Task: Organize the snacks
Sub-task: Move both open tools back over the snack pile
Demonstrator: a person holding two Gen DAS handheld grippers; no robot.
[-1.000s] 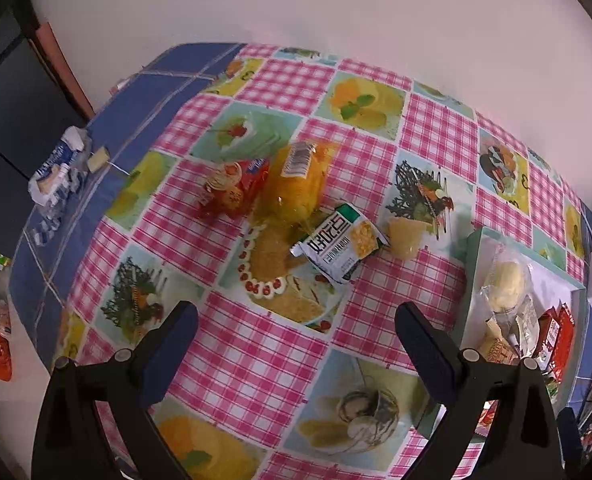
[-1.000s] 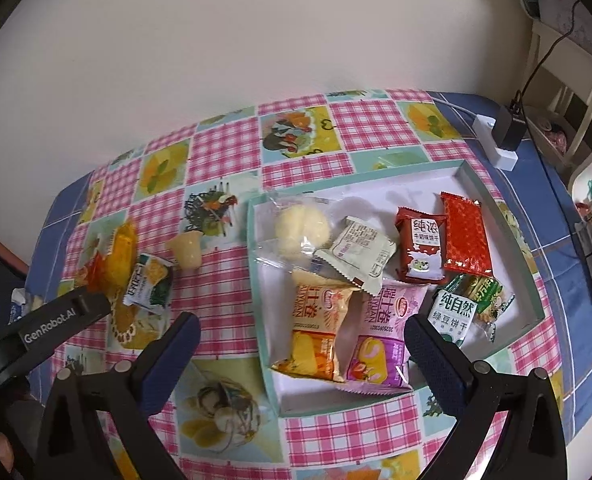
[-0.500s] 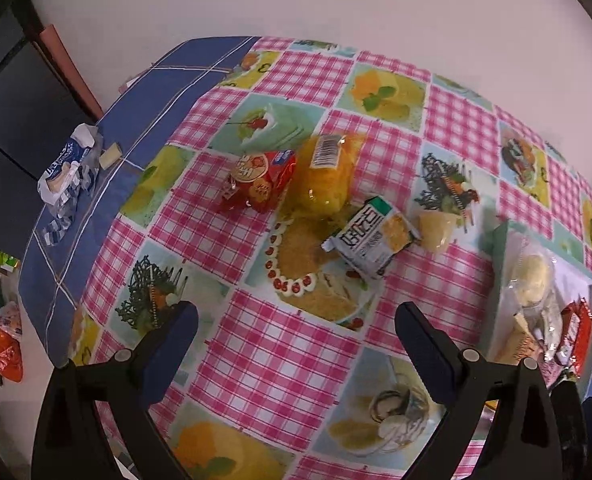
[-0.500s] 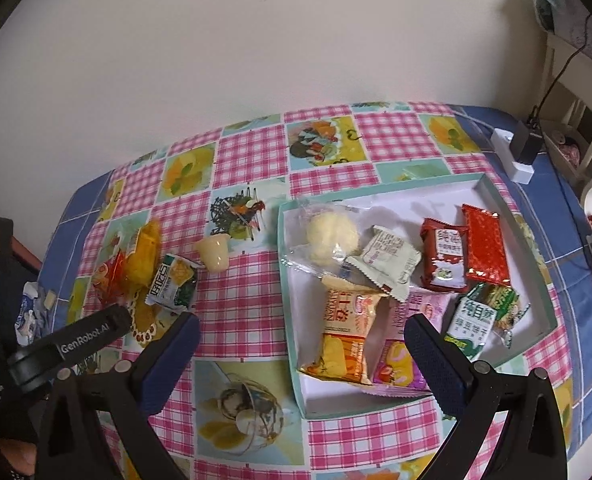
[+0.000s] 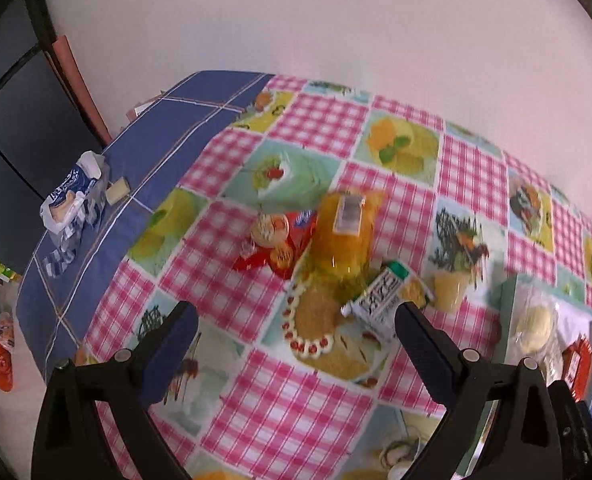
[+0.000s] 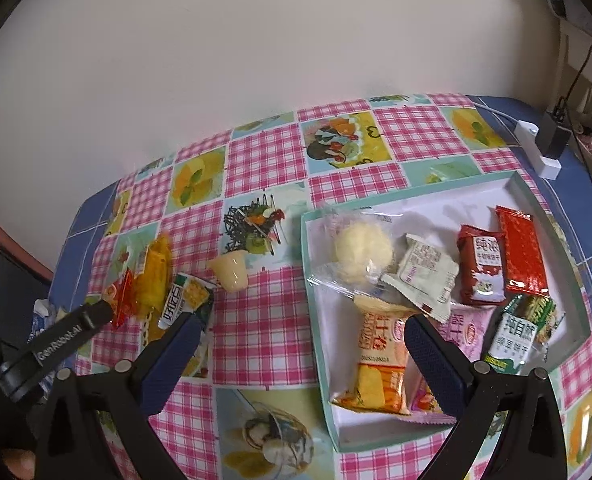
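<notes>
Pale wall rises behind a table (image 5: 328,128) spread with a pink-checked, fruit-patterned cloth. Seen from the left wrist, the left tool (image 5: 296,320) hangs above the cloth with its two dark fingers set wide apart and nothing between them. Ahead of it lies the loose cluster of snacks: a red crinkly biscuit packet (image 5: 273,242) ahead and slightly left, a clear yellow-orange plastic bag (image 5: 342,236) straight ahead, touching the red one, and a small white-and-green sachet (image 5: 388,300) just beside the right finger. A pale yellow jelly cup (image 5: 452,288) sits further right, and a blue-and-white wrapper (image 5: 71,196) lies well off to the left on the blue border.

From the right wrist, the right tool (image 6: 300,330) is likewise spread open and empty, poised above the near edge of the shallow teal-rimmed white tray (image 6: 536,196), which already holds several packets, among them an orange-and-cream packet (image 6: 380,360) between the fingers' line of sight. The loose snacks lie to its left, near the left tool's arm.

The step looks like the left tool's reach for one loose snack. It would go best by lowering squarely over the sachet, straddling its narrow width, and closing on the body rather than a flimsy sealed edge, without nudging the touching bags.
</notes>
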